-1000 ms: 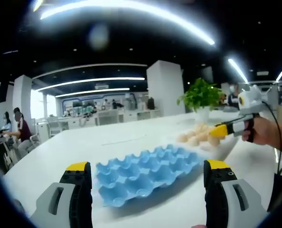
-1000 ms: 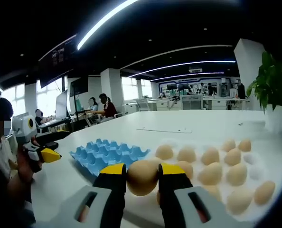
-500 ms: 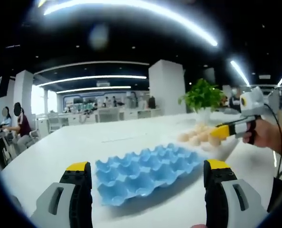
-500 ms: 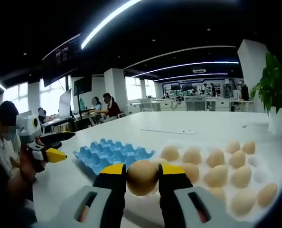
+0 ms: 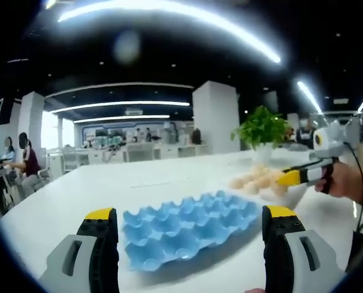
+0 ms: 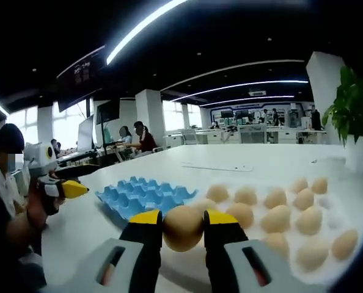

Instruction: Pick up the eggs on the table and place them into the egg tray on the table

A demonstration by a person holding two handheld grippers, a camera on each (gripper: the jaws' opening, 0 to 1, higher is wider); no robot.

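A blue egg tray lies on the white table, just beyond my left gripper, whose jaws stand wide open with nothing between them. In the right gripper view the same egg tray lies to the left, and my right gripper is shut on a brown egg held above the table. Several loose eggs lie on the table to the right of it. The right gripper also shows at the right of the left gripper view, above the loose eggs.
A potted plant stands at the table's far side behind the eggs. A flat sheet lies farther back on the table. A person's hand holds the right gripper. People sit at desks in the background.
The right gripper with its egg has risen slightly off the pile and drifted right in the left gripper view. The left gripper stays open over the tray.
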